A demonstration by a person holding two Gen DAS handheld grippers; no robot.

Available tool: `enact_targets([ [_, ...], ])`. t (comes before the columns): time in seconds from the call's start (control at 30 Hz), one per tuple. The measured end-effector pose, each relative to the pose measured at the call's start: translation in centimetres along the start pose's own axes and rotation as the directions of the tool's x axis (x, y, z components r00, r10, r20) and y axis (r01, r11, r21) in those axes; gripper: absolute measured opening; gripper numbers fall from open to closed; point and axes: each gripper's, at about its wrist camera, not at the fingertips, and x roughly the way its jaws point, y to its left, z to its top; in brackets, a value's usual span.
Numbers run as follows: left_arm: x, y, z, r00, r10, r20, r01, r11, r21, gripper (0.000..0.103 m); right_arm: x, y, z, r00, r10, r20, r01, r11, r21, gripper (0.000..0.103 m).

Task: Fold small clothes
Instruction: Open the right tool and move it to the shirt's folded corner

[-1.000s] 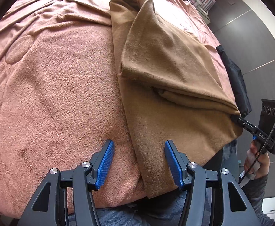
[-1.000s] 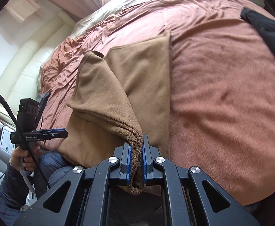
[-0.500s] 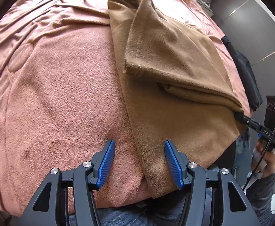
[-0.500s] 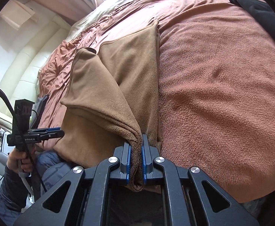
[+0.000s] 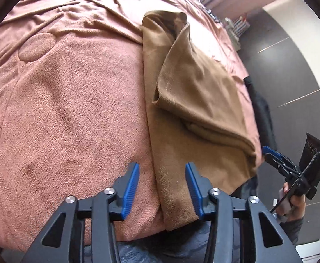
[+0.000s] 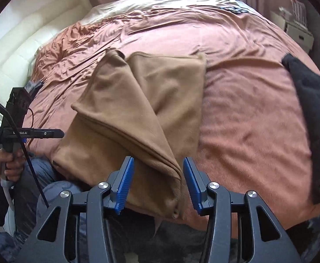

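Near the front edge of the bed, the brown cloth [image 6: 138, 109] lay on the pink blanket [image 6: 247, 114], its near hem hanging slightly over the edge. One layer had been folded diagonally across it, so a thick doubled edge ran from the cloth's left side down to its near right corner. That corner sat between the blue pads of the right gripper [image 6: 159, 182], whose jaws stood spread apart and touched none of the fabric. From the left wrist view the same cloth [image 5: 192, 114] showed a straight left edge running away across the blanket [image 5: 72, 109], with the folded flap raised a little above the bottom layer. The left gripper [image 5: 162, 188] was likewise spread wide and grasped nothing; the cloth's near left edge lay just between its pads [image 5: 131, 188]. A hand [image 6: 5, 164] held this gripper off the cloth's left side, clear of the fabric.

To the cloth's right stretched a broad bare run of blanket, ending at a black garment [image 6: 311, 120] lying well apart near the bed's right edge. Beyond the cloth the blanket was wrinkled, with a pale sheet [image 6: 171, 2] at the far end. To its left, blanket continued towards a cream padded headboard [image 6: 17, 50].
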Motion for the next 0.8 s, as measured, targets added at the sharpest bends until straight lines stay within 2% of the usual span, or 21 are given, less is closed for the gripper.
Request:
enact_targets([
  [0.2,-0.8,0.6,0.1,0.998,-0.051,0.033,0.052,0.998,-0.034,0.030,1.3,4.1,2.5,1.000,-0.006,-0.011,0.004,0.991,-0.134,0.044],
  [0.5,-3.1,4.3,-0.5,0.977,-0.157,0.147,0.182,0.967,-0.180,0.030,6.2,10.1,7.1,0.994,-0.031,-0.100,-0.002,0.949,-0.314,0.044],
  [0.8,-5.7,6.5,-1.7,0.963,-0.165,0.214,0.213,0.951,-0.226,0.030,11.8,15.3,9.6,0.977,-0.107,-0.184,0.004,0.874,-0.487,0.044],
])
